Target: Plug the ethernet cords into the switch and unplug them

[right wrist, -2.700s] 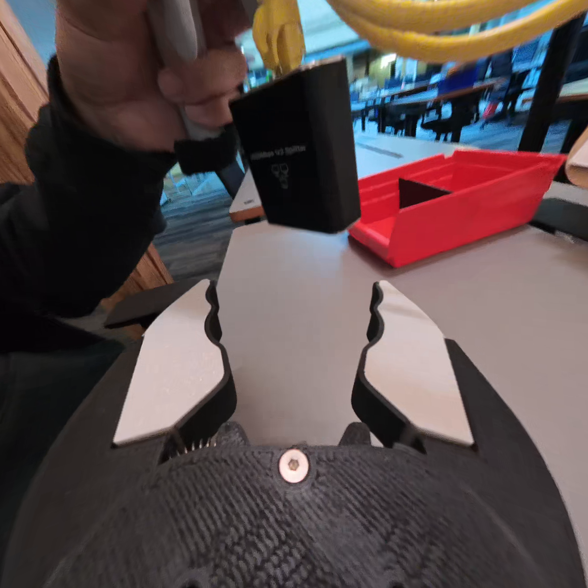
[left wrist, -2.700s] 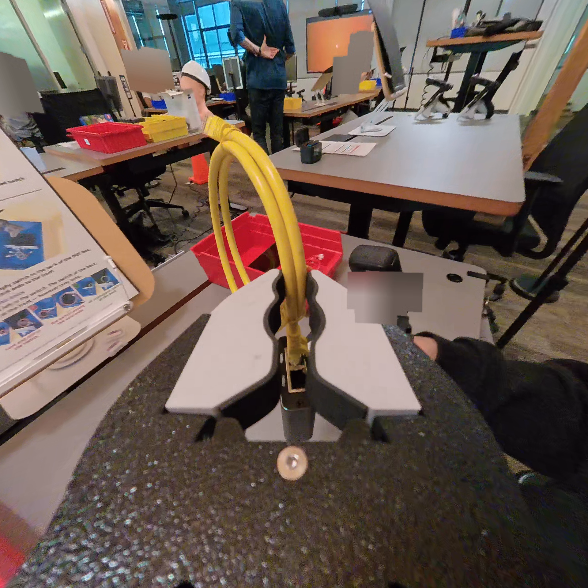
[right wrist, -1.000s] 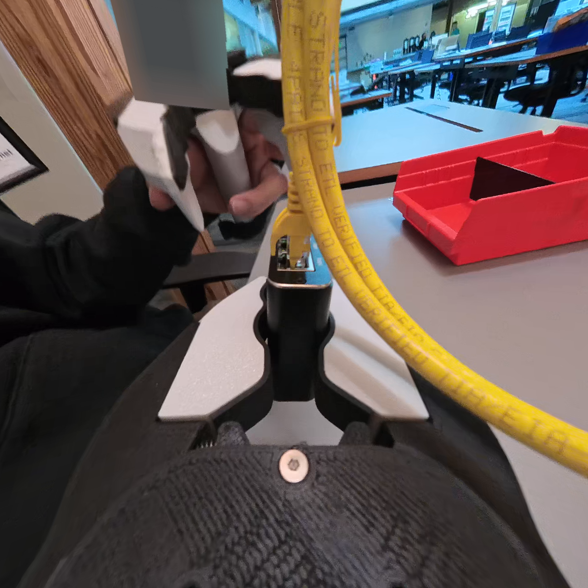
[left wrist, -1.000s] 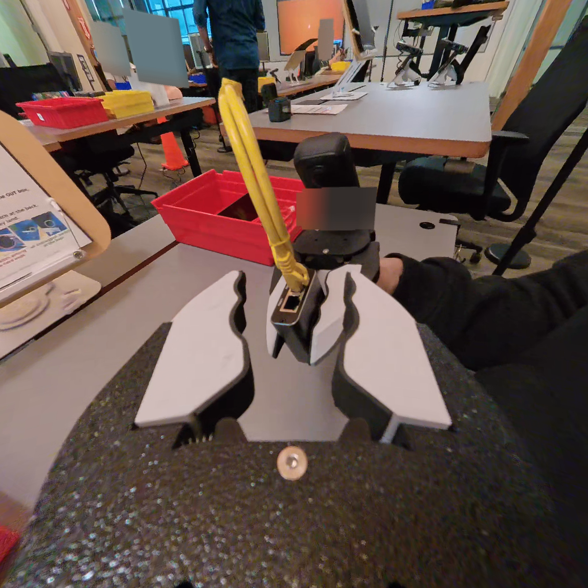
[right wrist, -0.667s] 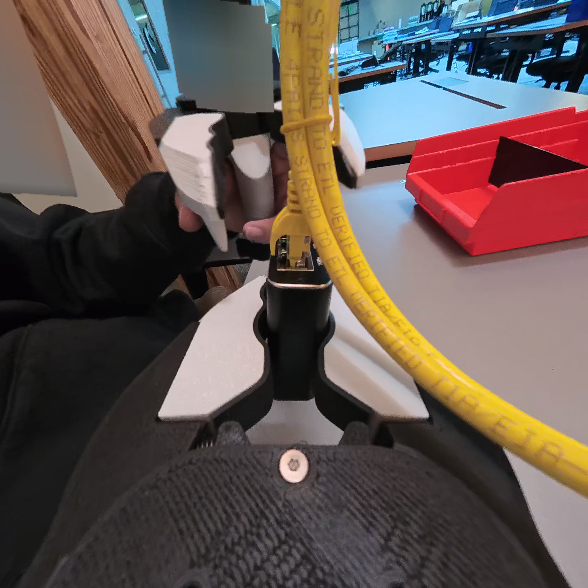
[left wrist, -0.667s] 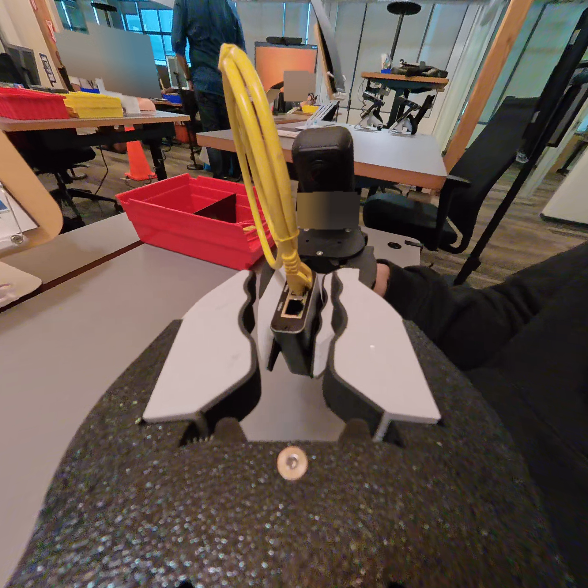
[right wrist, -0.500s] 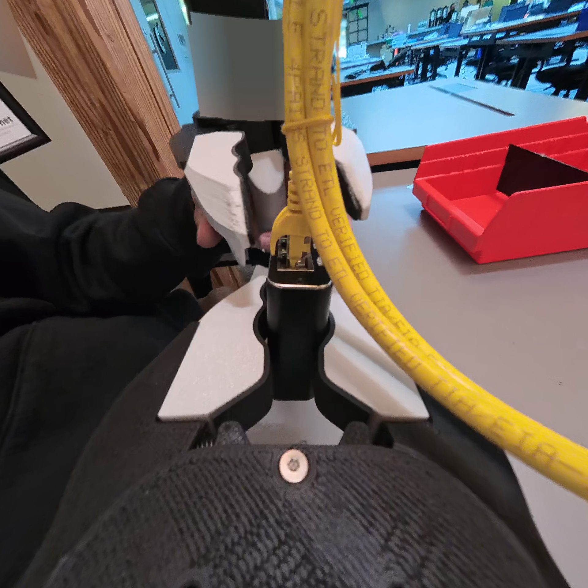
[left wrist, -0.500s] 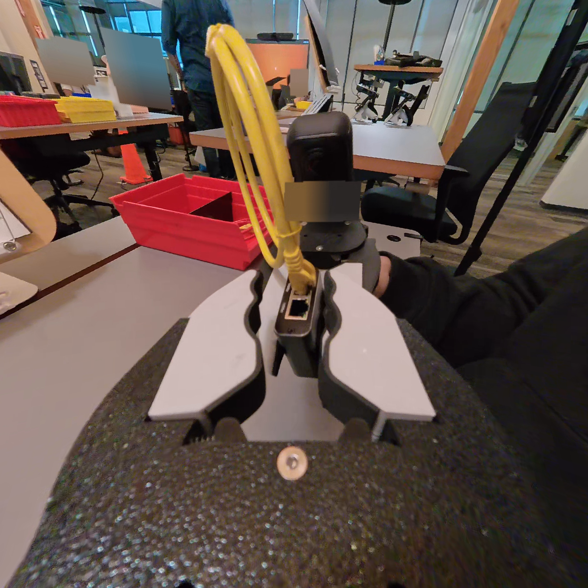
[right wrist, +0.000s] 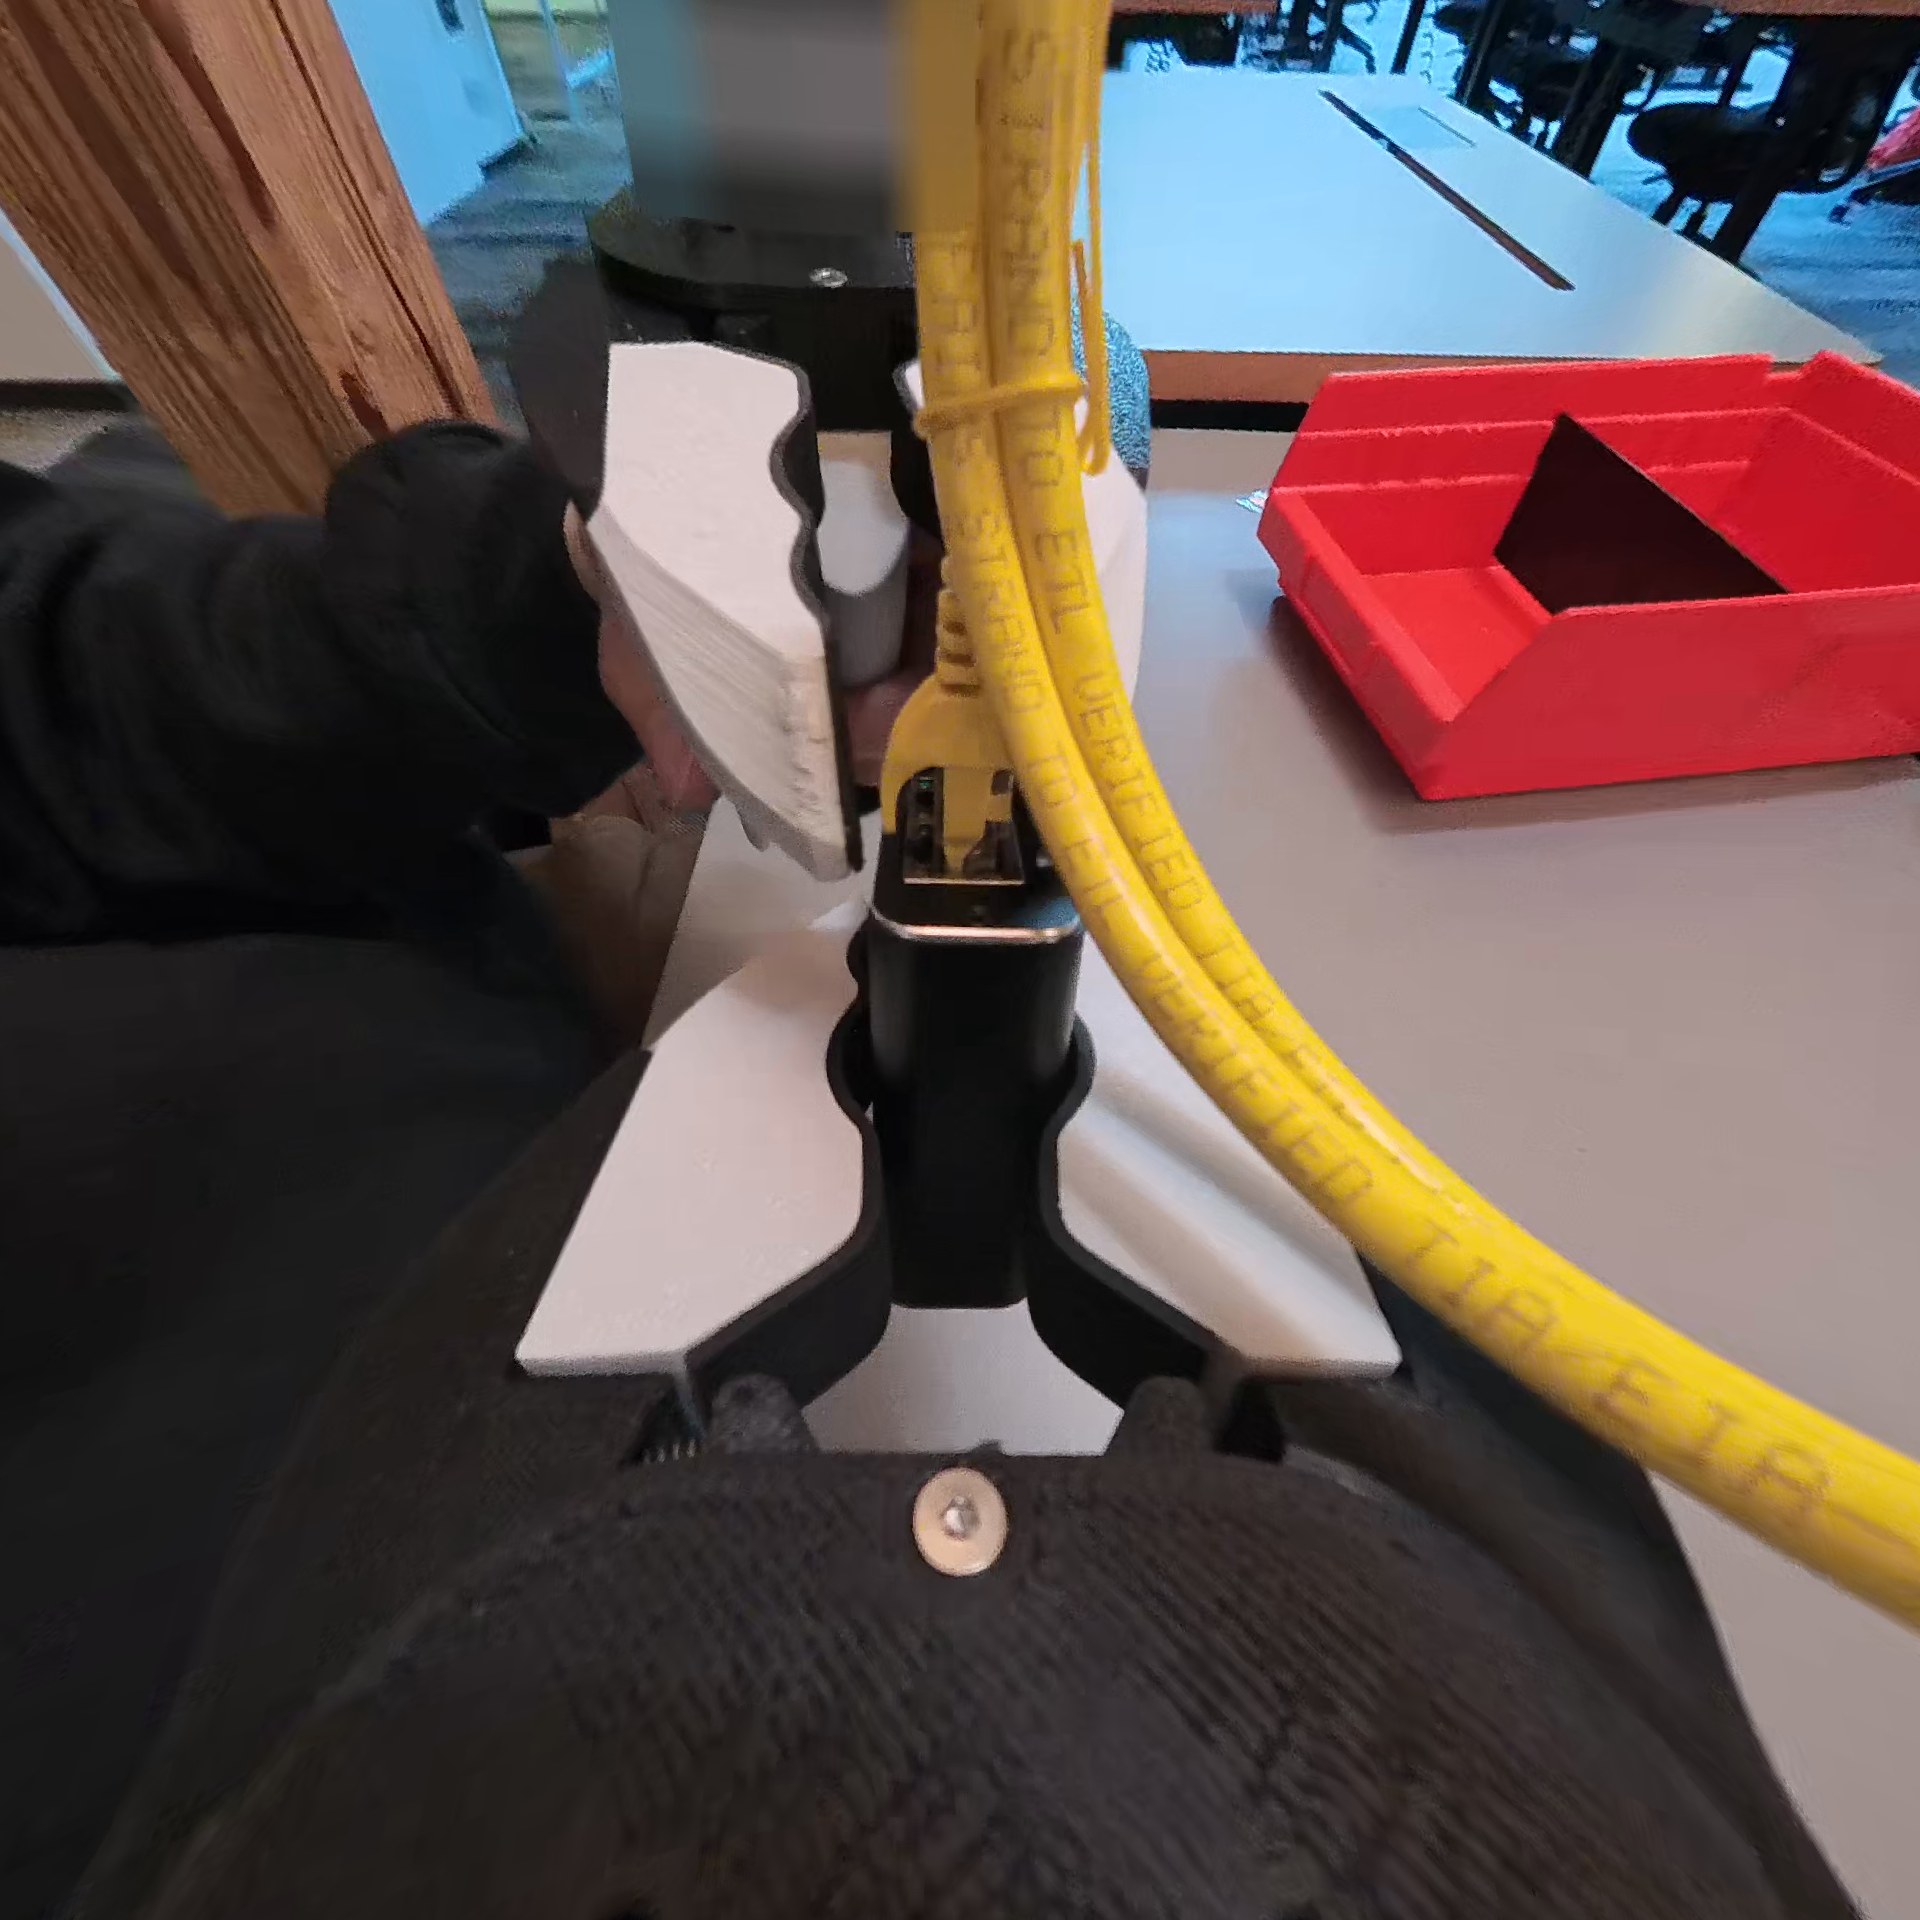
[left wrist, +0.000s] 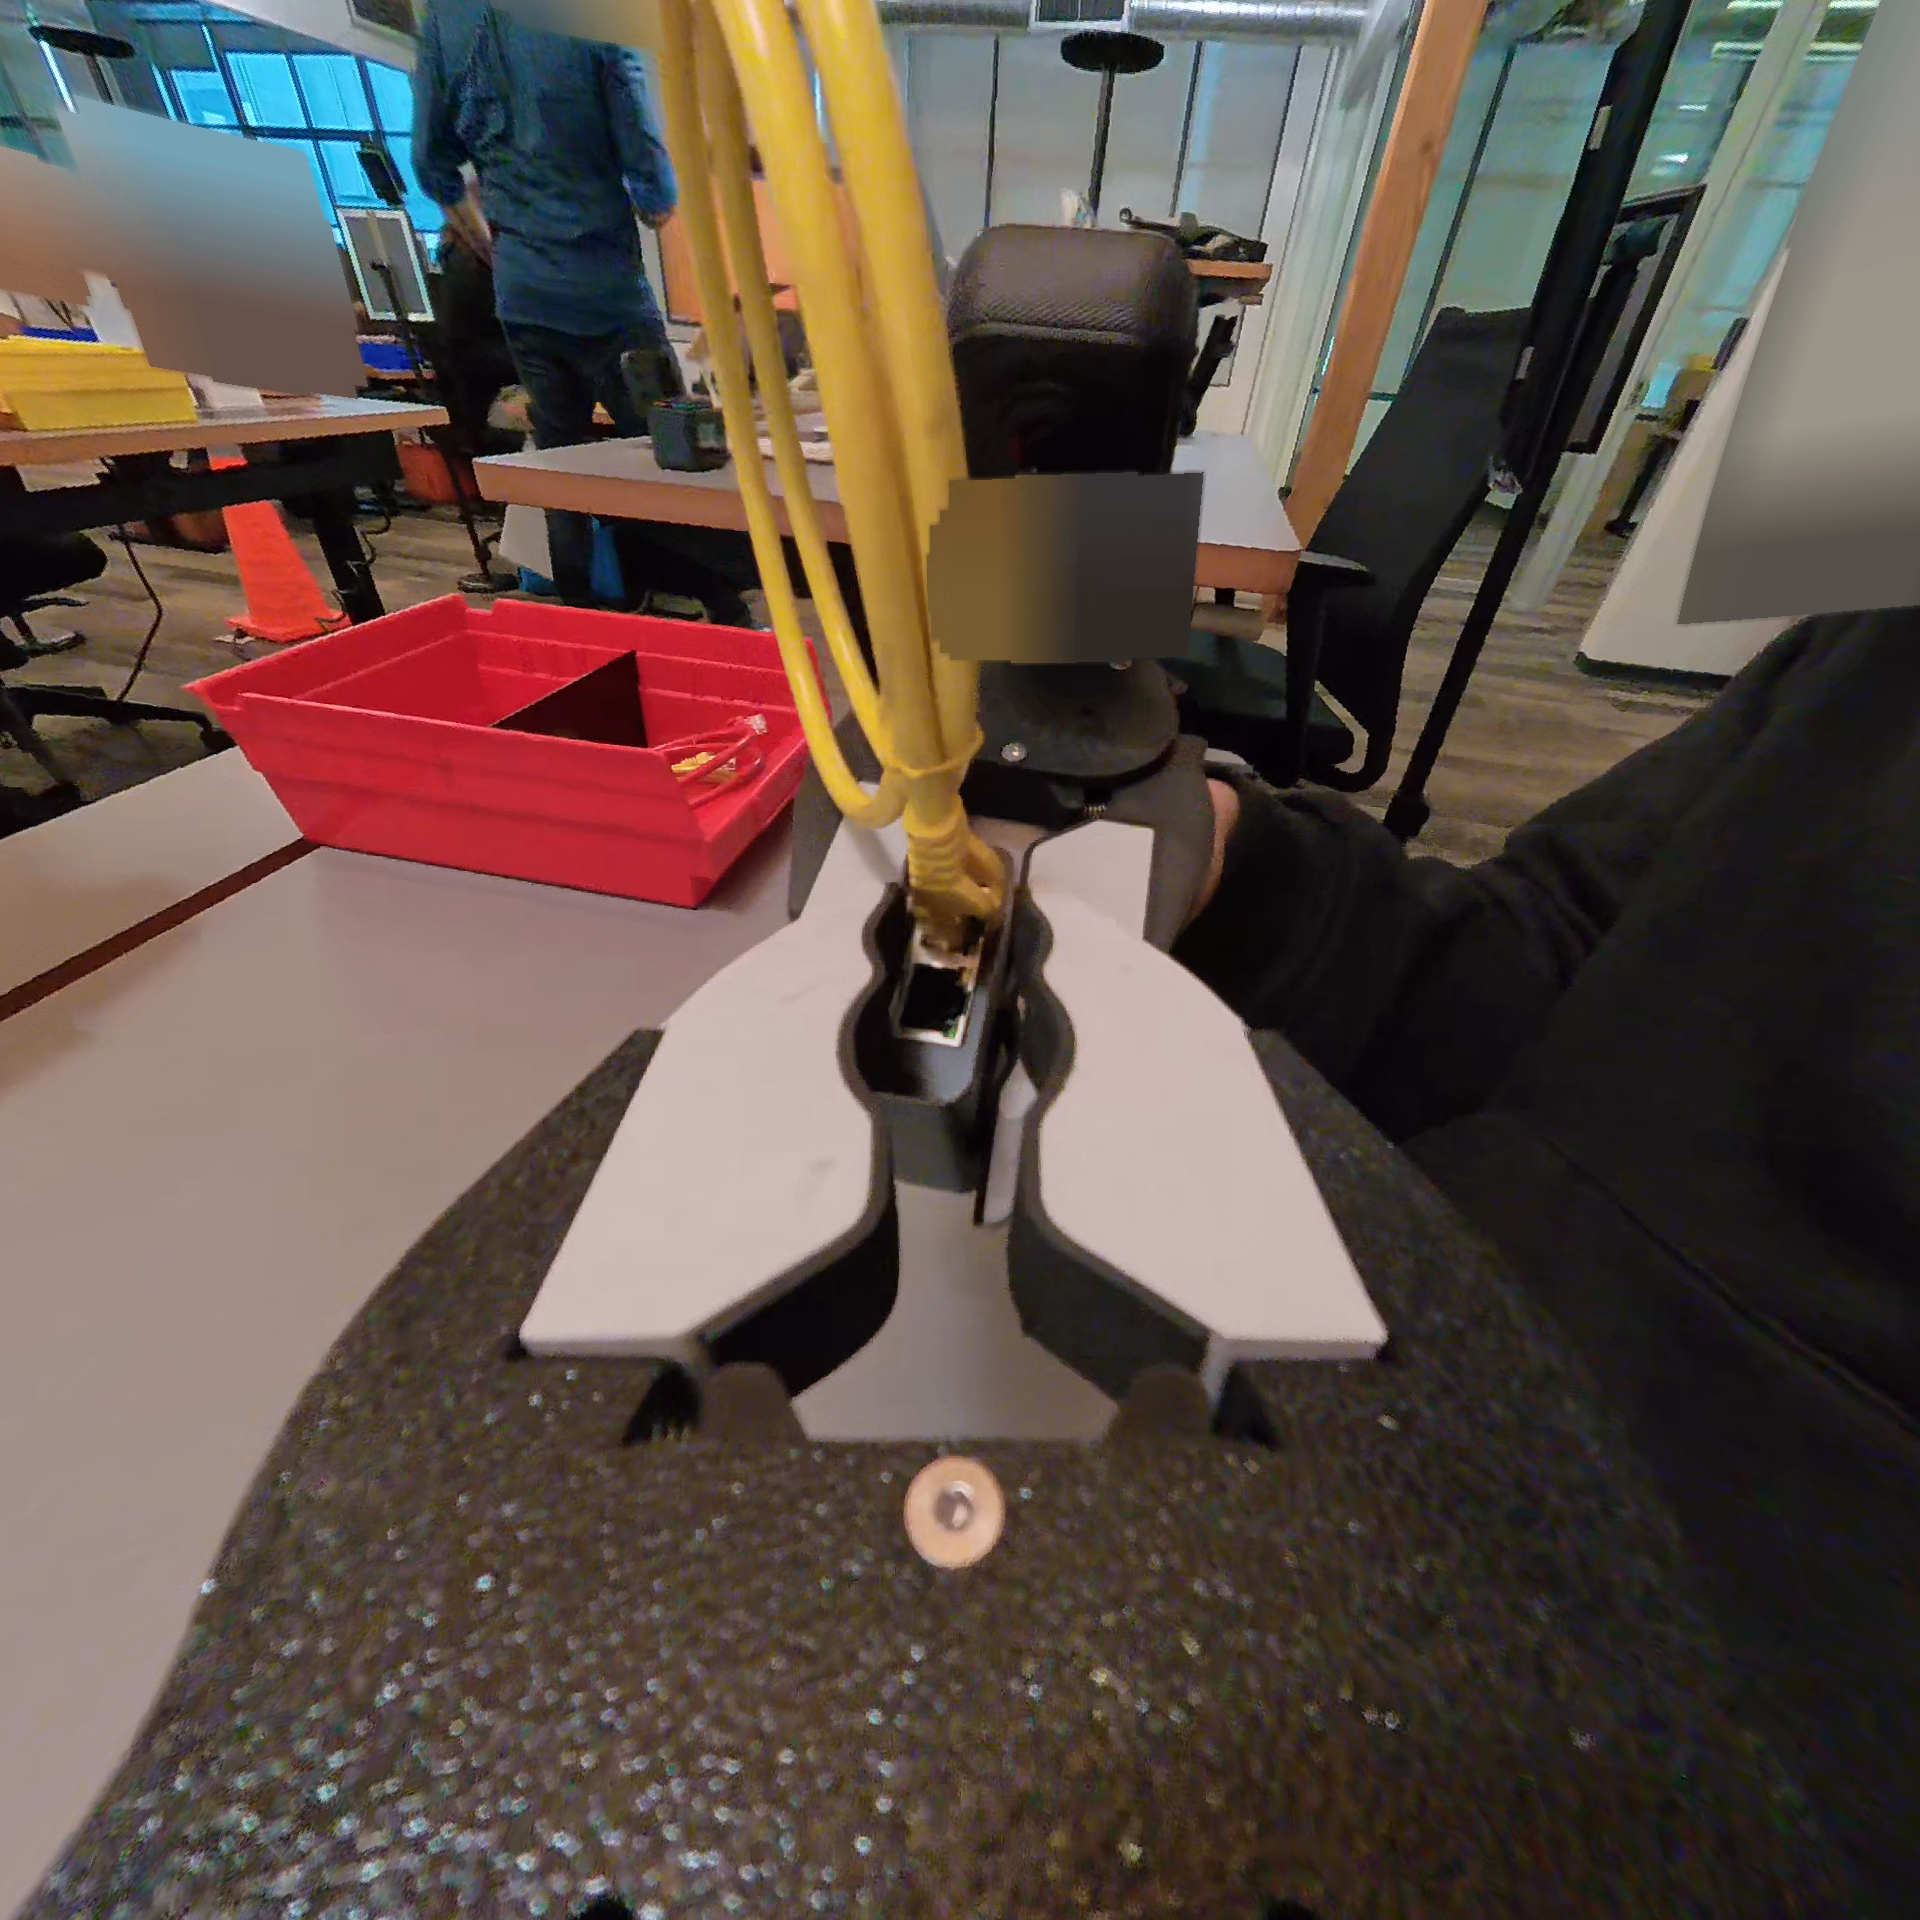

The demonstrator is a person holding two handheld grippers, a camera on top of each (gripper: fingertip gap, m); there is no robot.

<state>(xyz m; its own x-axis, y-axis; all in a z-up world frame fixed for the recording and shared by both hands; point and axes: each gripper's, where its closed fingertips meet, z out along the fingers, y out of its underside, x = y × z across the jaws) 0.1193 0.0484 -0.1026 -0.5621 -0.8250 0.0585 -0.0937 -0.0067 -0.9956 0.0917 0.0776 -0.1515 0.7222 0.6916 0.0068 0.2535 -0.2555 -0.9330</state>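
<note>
Grey table [left wrist: 312,1039] underneath everything. On it, toward 10 o'clock in the left wrist view and 2 o'clock in the right wrist view, a red bin [left wrist: 499,790] with a black divider and a small coil of yellow cord inside.

At centre of the right wrist view, the right gripper [right wrist: 966,997], fingers pressed tight against both sides of a black switch [right wrist: 966,1122], held upright above the table with its ports facing away from the camera.

At 11 o'clock from the switch, the left gripper [left wrist: 956,904], held in a hand in a dark sleeve, fingers [right wrist: 727,623] narrowed to a slim gap around the port end of the switch. Cannot tell whether pinching or only just beside.

Looped yellow ethernet cord [right wrist: 1195,1039], tied with a thin yellow strap, rising toward 12 o'clock and sweeping down to 4 o'clock.

Yellow plug [right wrist: 940,748] seated in one port of the switch, an empty port alongside.
</note>
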